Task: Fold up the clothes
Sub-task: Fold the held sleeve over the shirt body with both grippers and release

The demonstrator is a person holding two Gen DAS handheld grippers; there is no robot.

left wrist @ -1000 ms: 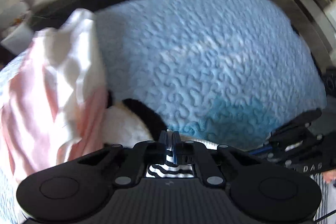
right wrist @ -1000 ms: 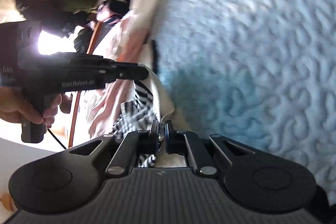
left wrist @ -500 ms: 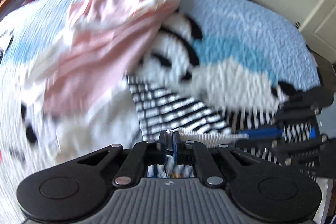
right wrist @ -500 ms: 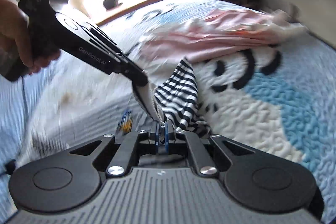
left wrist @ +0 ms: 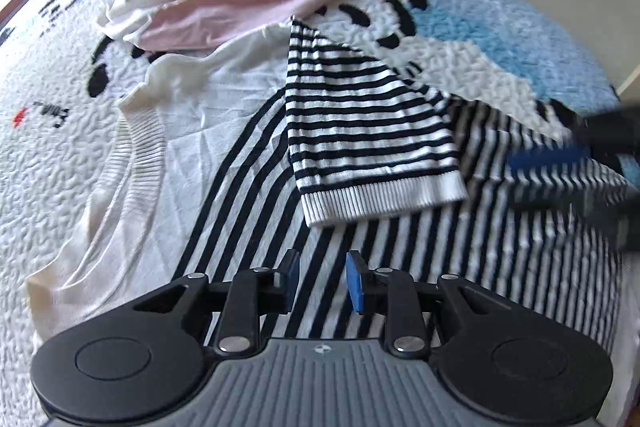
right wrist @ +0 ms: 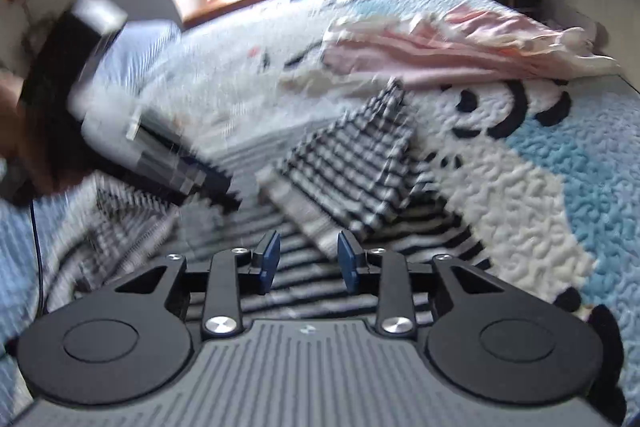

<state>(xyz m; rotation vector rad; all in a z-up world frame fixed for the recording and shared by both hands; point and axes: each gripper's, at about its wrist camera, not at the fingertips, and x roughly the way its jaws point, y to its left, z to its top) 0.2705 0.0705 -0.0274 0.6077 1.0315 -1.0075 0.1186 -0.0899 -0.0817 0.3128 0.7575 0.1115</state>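
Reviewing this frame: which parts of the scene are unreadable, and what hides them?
- Striped sweater: near hem hidden behind the left gripper body, left wrist view.
- Right gripper: motion-blurred at the left wrist view's right edge; its open jaws show only in its own view.
- Right wrist view: motion blur smears the sweater's stripes and the hand holding the left gripper.
- Pink garment: bunched, so its type is unclear.
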